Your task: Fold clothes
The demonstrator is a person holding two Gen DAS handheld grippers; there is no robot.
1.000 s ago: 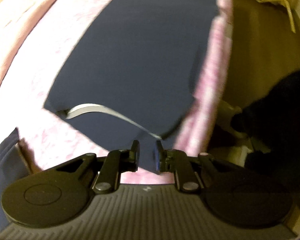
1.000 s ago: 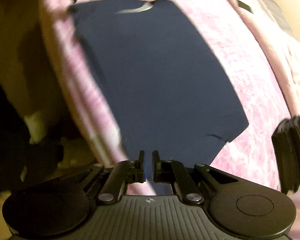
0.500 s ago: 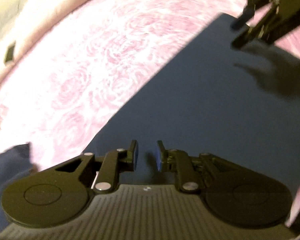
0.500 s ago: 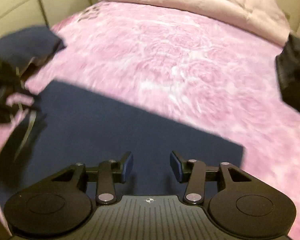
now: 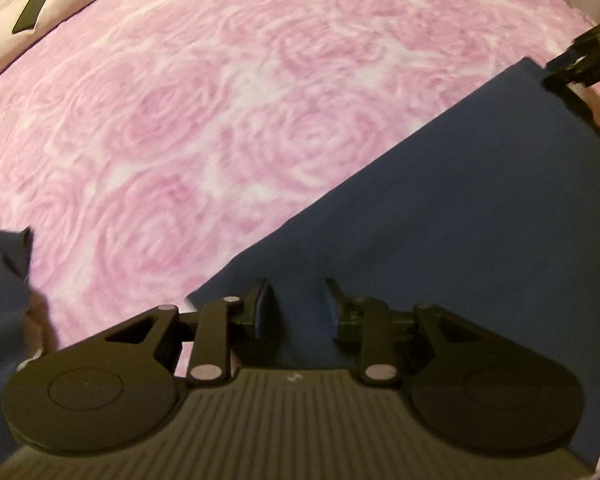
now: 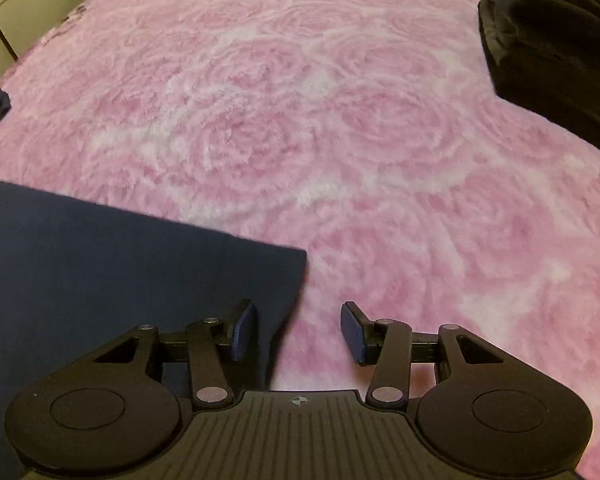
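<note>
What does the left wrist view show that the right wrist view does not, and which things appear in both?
Only the left wrist view shows the small dark flat object on the pale bedding and the right gripper at the garment's far corner. Only the right wrist view shows the stack of dark folded clothes and the cupboard. Both show the navy garment lying flat on the pink rose-patterned blanket.

1 flat navy garment [image 6: 112, 264], 1 dark folded stack [image 6: 556, 40], 2 grippers [image 5: 296, 304] [image 6: 298, 330]

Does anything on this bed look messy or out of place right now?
Nothing much stands out. The navy garment lies flat with straight edges on the pink bedspread. A dark folded stack sits tidy at the far right. Only a rumpled navy cloth sits loose at the left.
</note>
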